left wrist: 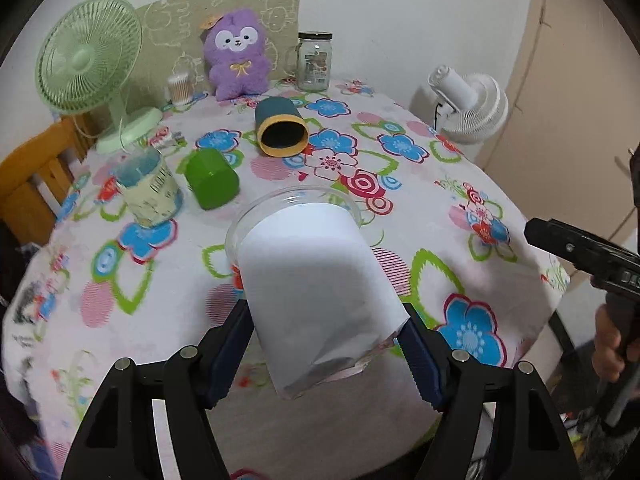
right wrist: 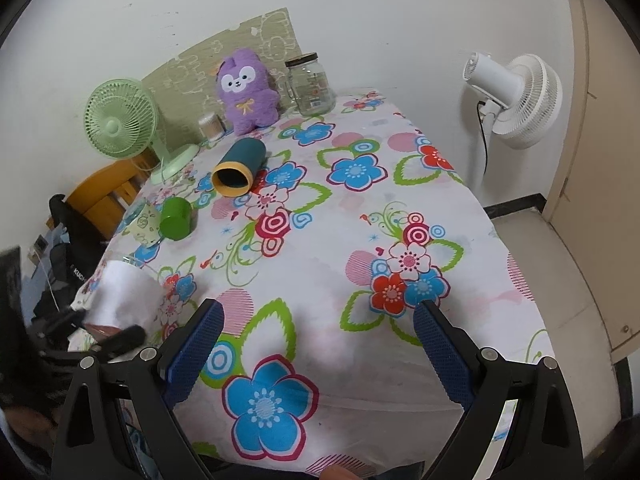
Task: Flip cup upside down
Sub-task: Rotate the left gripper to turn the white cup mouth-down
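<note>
Clear plastic, lined with white paper, is what the left gripper [left wrist: 328, 344] is clamping: a cup [left wrist: 308, 288] pinched between its two blue-padded fingers [left wrist: 236, 352] near the closed base, with the open rim tilting forward and downward, away from the camera and above the table. The cup is partway through its turn, lying roughly on its side in the air, so the flip looks about half done. To finish well, the wrist should be rolling further until the rim faces squarely down, then lowering gently so the whole rim meets the cloth at once; thin plastic may buckle under a hard squeeze, so the grip should be staying light. Right of the cup, the right gripper [right wrist: 318, 344] is hanging over the near table edge with its fingers spread wide and nothing between them. Beyond the cup, a table [left wrist: 420, 420] under a floral tablecloth [left wrist: 400, 152] is carrying a green cup [left wrist: 212, 180] on its side and, left of that, a pale patterned cup [left wrist: 148, 192]. Farther back a teal tube with a yellow rim [left wrist: 280, 128] is lying down, then a purple plush toy [left wrist: 236, 56], a glass jar [left wrist: 314, 62] and a green desk fan [left wrist: 90, 60]. Right of the table, a white fan [left wrist: 468, 100] is standing against a pale wall.
</note>
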{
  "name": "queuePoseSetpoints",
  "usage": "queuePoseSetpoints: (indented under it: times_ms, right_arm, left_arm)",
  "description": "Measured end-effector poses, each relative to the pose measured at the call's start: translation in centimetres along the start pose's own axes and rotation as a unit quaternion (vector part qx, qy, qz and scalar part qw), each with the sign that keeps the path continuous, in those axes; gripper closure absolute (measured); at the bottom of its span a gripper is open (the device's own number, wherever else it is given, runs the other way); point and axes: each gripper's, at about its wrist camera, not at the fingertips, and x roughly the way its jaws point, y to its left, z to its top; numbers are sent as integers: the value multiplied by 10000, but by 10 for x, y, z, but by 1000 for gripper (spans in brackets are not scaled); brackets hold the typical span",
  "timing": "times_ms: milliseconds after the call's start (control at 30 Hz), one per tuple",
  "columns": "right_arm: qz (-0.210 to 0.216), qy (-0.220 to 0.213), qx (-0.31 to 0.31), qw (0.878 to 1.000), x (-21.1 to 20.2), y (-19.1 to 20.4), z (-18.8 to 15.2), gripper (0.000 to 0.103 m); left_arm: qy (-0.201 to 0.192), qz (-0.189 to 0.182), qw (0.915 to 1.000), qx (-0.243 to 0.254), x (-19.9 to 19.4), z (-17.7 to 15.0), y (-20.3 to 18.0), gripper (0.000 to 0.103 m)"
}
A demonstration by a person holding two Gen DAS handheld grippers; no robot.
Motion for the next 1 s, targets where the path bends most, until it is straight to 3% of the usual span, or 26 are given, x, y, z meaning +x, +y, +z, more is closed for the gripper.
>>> queuePoseSetpoints:
  times_ms: [300, 400, 533, 667, 1000]
  right_arm:
    - [88, -29, -87, 9999, -2, 6, -3, 6]
    - [84, -15, -178, 9998, -1, 11, -3, 6]
    - [115, 6, -360, 9993, -2, 20, -4, 6]
    - [170, 56, -680, 9975, -2, 34, -5, 6]
    - [221, 238, -1558, 9872, 6, 63, -14, 6]
  left_arm:
    - [766, 106, 9959, 461, -27, 6, 12, 28]
    - [1115, -52, 9925, 491, -29, 4, 14, 28]
    - [1628, -134, 9851, 536, -25, 2, 17, 28]
    - [1825, 15, 9811, 650, -27, 5, 21, 28]
    - [2845, -301, 9580, 212, -5, 1, 43, 28]
